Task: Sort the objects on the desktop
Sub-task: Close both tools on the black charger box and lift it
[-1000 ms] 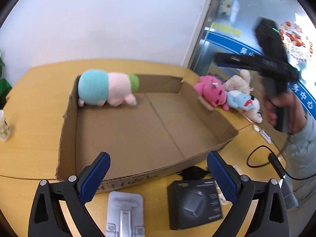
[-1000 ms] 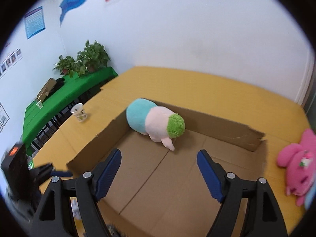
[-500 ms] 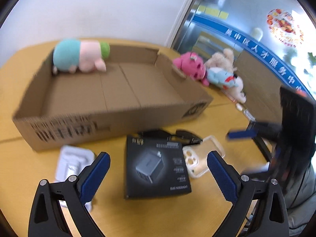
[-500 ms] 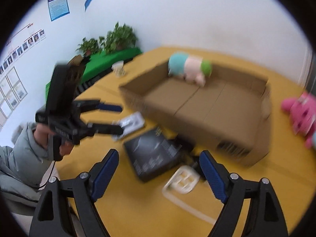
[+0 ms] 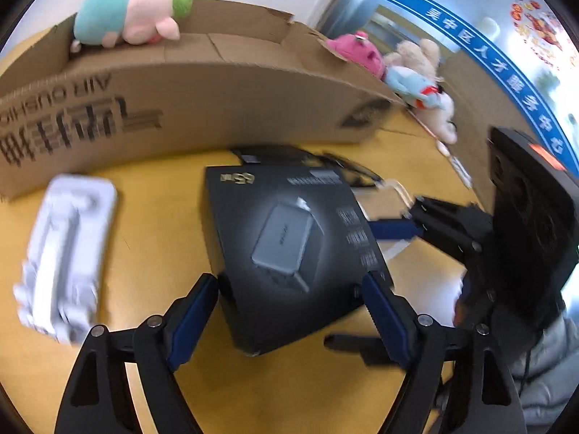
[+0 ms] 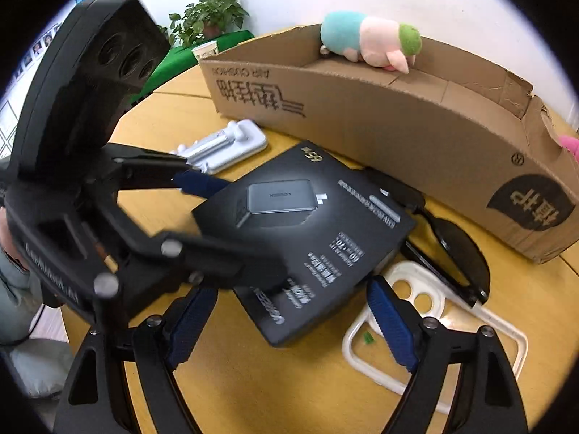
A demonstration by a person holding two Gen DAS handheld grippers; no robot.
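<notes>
Only right wrist view shows potted plant [image 6: 211, 14].

Your white tray [image 5: 65, 253] at left of the left wrist view is motion-blurred. The black box [image 6: 307, 231] hides part of the sunglasses [image 6: 448, 246] and phone case [image 6: 416, 311].

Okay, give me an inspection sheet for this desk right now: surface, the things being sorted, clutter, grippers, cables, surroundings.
Surface: yellow wooden table.
Job's things: black charger box, white phone stand, clear phone case, sunglasses lie in front of the cardboard box; one plush toy inside it, more plush toys beyond its end.
Clutter: paper cup.
Grippers: left gripper closing around the charger box's corner, pads not yet pressing; right gripper open at the box's other end.
Cables: nothing seen.
Surroundings: white wall, potted plant, green table.
</notes>
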